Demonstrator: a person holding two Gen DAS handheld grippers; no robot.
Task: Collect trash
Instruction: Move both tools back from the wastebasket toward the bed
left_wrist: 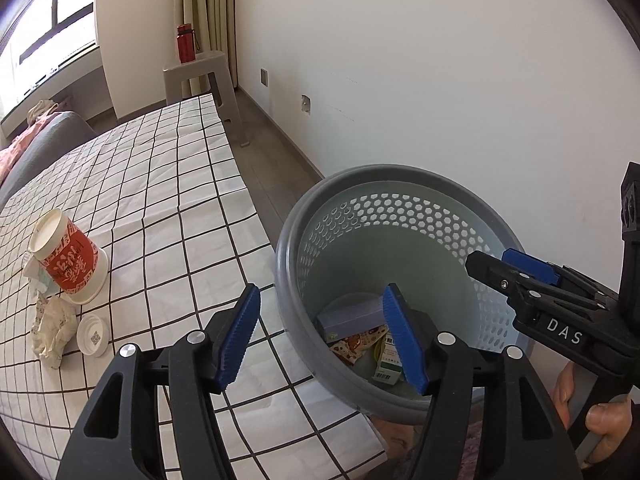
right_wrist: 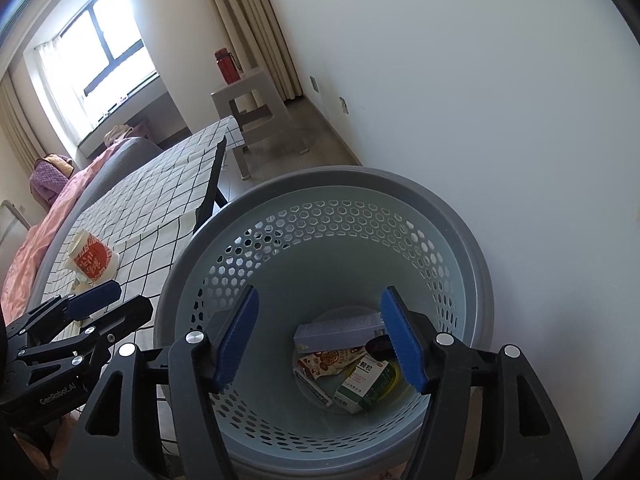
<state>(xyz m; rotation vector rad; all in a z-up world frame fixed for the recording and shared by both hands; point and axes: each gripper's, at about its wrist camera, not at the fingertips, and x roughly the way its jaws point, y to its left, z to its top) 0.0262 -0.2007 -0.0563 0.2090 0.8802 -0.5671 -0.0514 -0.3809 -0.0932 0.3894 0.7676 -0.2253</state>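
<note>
Grey plastic, the bin [right_wrist: 320, 280] stands beside the checked table [left_wrist: 180, 200] and already holds a box [right_wrist: 340, 330], a snack wrapper [right_wrist: 328, 362] and a green carton [right_wrist: 366, 384]. Both the left gripper [left_wrist: 320, 336] and the right gripper [right_wrist: 318, 334] hover at the bin with jaws apart and nothing between them, so a drop looks just finished. On the table wait a red cup [left_wrist: 68, 258], crumpled paper [left_wrist: 54, 328] and a small lid [left_wrist: 93, 335]. Next, I judge, the left gripper should swing back over the table and close on one of these.
</note>
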